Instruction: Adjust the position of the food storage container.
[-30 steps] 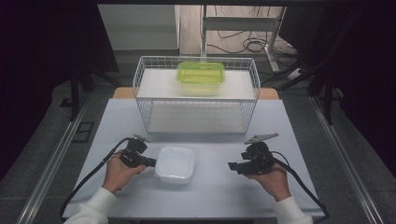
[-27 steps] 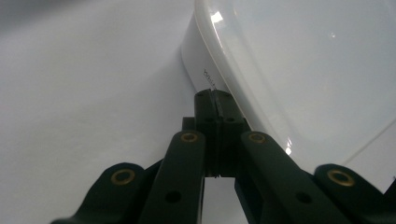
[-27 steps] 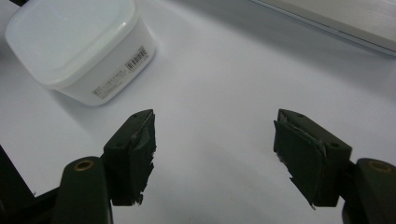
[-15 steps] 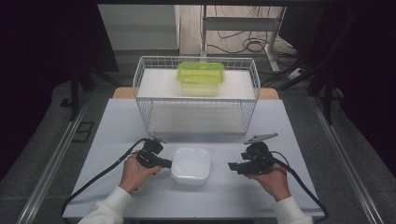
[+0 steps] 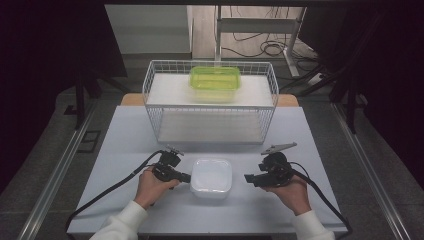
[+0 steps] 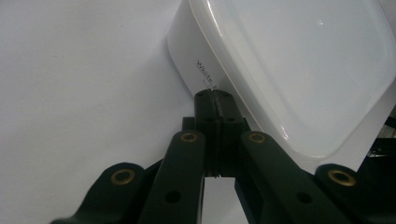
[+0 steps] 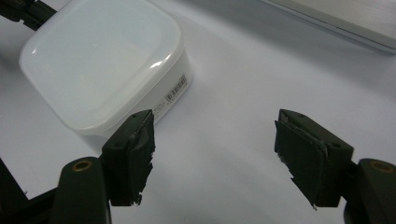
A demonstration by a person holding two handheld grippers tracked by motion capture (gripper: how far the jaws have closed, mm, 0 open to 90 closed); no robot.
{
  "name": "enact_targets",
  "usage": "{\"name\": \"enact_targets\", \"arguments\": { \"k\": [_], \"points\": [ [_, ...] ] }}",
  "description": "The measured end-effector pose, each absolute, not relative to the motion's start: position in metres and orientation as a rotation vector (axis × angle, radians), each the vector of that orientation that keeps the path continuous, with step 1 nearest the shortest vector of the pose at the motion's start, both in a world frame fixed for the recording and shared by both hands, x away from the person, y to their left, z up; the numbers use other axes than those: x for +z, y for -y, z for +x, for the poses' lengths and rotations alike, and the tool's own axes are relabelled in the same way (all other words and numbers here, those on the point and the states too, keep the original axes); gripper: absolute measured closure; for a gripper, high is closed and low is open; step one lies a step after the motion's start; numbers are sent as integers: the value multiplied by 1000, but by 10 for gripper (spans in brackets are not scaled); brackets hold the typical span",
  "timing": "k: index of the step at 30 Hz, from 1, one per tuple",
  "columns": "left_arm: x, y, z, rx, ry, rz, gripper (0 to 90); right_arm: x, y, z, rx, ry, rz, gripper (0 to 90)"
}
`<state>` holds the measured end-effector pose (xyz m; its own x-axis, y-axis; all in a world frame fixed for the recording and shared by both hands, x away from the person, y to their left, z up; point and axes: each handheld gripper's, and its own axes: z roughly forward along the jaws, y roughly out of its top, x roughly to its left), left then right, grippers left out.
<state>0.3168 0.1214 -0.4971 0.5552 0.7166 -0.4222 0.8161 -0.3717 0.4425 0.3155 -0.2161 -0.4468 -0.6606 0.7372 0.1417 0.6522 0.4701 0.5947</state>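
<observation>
Your left gripper [image 6: 215, 100] has its jaws pressed together, tips touching the white lidded container [image 6: 299, 65] just ahead; your right gripper [image 7: 215, 154] gapes wide, the container lying beyond its left finger [image 7: 132, 154].

Dark surroundings; grey floor [image 5: 50, 165]; cables [image 5: 260, 47]

White lidded container [image 5: 212, 177], lime-green box [image 5: 215, 79], white wire basket [image 5: 155, 116], black hand-held grippers

bare table [image 5: 130, 135] at sides, wire basket [image 5: 210, 107] blocking behind
</observation>
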Motion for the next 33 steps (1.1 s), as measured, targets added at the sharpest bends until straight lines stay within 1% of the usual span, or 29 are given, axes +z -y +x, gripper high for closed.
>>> {"name": "enact_targets", "arguments": {
  "k": [6, 9, 12, 13, 14, 16, 19, 22, 23, 24, 30, 33],
  "points": [
    [-497, -123, 317, -207, -1218, 2173, 897, -446, 217, 315, 947, -2553, 1225, 270],
    [-495, -125, 316, -180, -1211, 2154, 891, -446, 217, 315, 946, -2545, 1228, 259],
    [-486, -132, 314, -115, -1225, 2115, 788, -445, 217, 313, 979, -2534, 1240, 250],
    [-486, -132, 314, -115, -1225, 2115, 748, -445, 217, 313, 979, -2534, 1240, 250],
    [-483, -134, 314, -105, -1231, 2105, 748, -445, 217, 313, 990, -2534, 1242, 248],
    [-478, -137, 312, -106, -1236, 2074, 633, -445, 217, 313, 1024, -2540, 1241, 241],
    [-470, -143, 309, -89, -1237, 2039, 488, -445, 216, 312, 1080, -2556, 1263, 244],
    [-463, -149, 303, -58, -1227, 2019, 385, -446, 216, 313, 1127, -2574, 1271, 231],
    [-462, -151, 301, -52, -1220, 2008, 366, -446, 215, 313, 1137, -2578, 1272, 230],
    [-460, -153, 299, -52, -1214, 1991, 325, -446, 214, 312, 1169, -2591, 1276, 229],
    [-461, -168, 294, -71, -1212, 1905, 285, -448, 210, 312, 1258, -2611, 1281, 218],
    [-461, -168, 293, -75, -1204, 1904, 279, -450, 209, 312, 1263, -2610, 1289, 216]
  ]
}}
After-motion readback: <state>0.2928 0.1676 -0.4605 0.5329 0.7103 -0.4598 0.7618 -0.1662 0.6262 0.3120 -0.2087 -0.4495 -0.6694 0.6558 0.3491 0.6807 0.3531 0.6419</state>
